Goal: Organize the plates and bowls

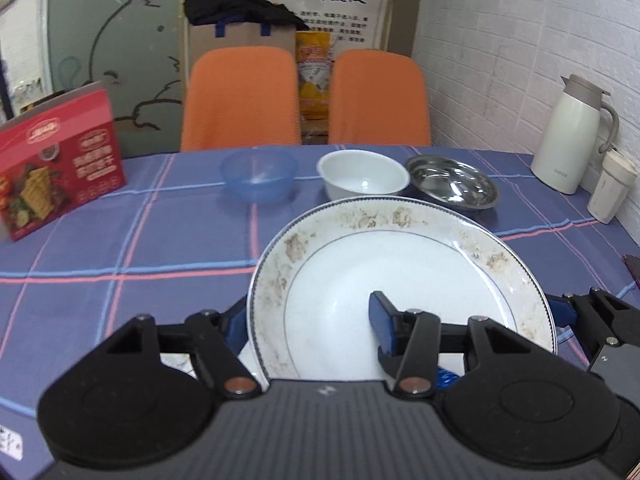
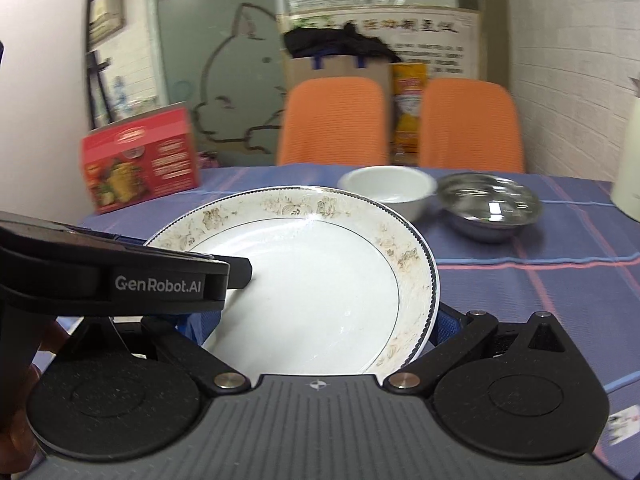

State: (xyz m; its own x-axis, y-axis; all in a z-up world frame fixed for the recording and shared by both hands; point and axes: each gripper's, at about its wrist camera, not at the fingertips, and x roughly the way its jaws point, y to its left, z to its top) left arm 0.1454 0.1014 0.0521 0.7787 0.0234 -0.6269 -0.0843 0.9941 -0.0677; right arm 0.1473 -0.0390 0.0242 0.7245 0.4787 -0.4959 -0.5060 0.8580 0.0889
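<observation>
Left wrist view first: my left gripper straddles the near-left rim of the floral plate, one blue finger lying on the white well and the other below the rim at about 9 o'clock. I read that as clamped on the plate, which sits tilted and, by my judgement, lifted off the checked tablecloth. A pale edge shows beneath it at 7 o'clock, possibly a second plate; I cannot tell.

From the right wrist, my right gripper brackets the same plate, with blue pads peeking out at both sides of the rim. Whether it pinches or merely frames it, I cannot tell. The left tool crosses this view from 9 o'clock.

What the next move turns on: the bowls lie straight ahead at 12 o'clock beyond the plate's far rim. The white bowl is closest, the steel bowl just beside it at 1 o'clock, the blue bowl at 11 o'clock and apart. The plate is round, so no long axis matters; I judge the left hand carries it.
</observation>
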